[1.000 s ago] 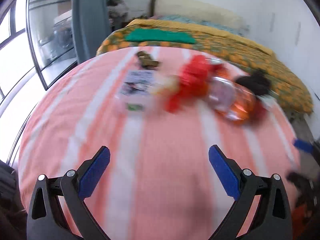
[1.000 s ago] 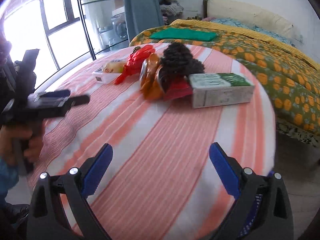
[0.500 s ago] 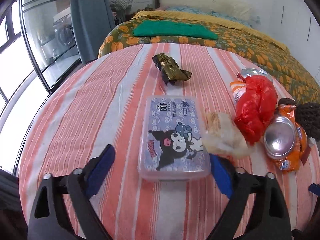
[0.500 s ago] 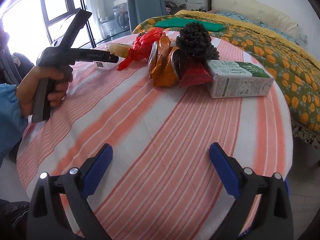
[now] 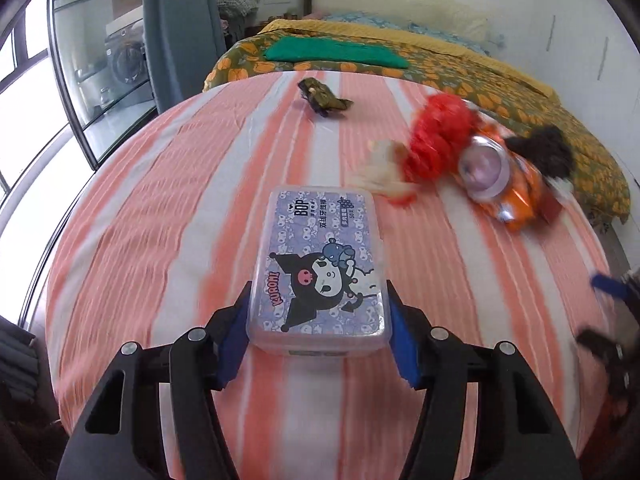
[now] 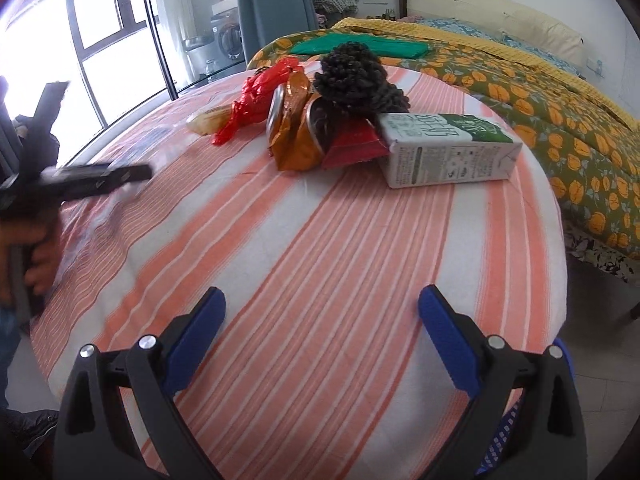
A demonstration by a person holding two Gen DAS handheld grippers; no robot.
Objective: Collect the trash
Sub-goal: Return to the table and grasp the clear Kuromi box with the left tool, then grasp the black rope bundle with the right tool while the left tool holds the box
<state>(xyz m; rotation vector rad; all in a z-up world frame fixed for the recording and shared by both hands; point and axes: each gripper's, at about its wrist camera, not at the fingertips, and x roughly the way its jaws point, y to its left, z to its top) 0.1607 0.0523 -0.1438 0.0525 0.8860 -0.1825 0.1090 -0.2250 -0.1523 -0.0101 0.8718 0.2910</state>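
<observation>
bench (image 6: 360, 240) lying under an orange-and-white striped cloth, carrying all the trash. bed (image 6: 540, 92) standing behind it. milk carton (image 6: 448, 150) lying on its side near the far right edge, touching the red wrapper (image 6: 354, 146). dark knitted bundle (image 6: 356, 80) sitting over crushed orange cans (image 6: 294, 130), red plastic bag (image 6: 256, 98) leaning just beside them. left gripper (image 5: 319, 320) pressing its blue fingers (image 5: 234, 334) against both sides of the clear plastic box (image 5: 320, 268) with the cartoon label, near end only, bench edge closest to the camera. right gripper (image 6: 322, 322) hanging over bare cloth, fingers spread wide, gripping nothing. small dark wrapper (image 5: 322, 96) lying apart at the far side.
</observation>
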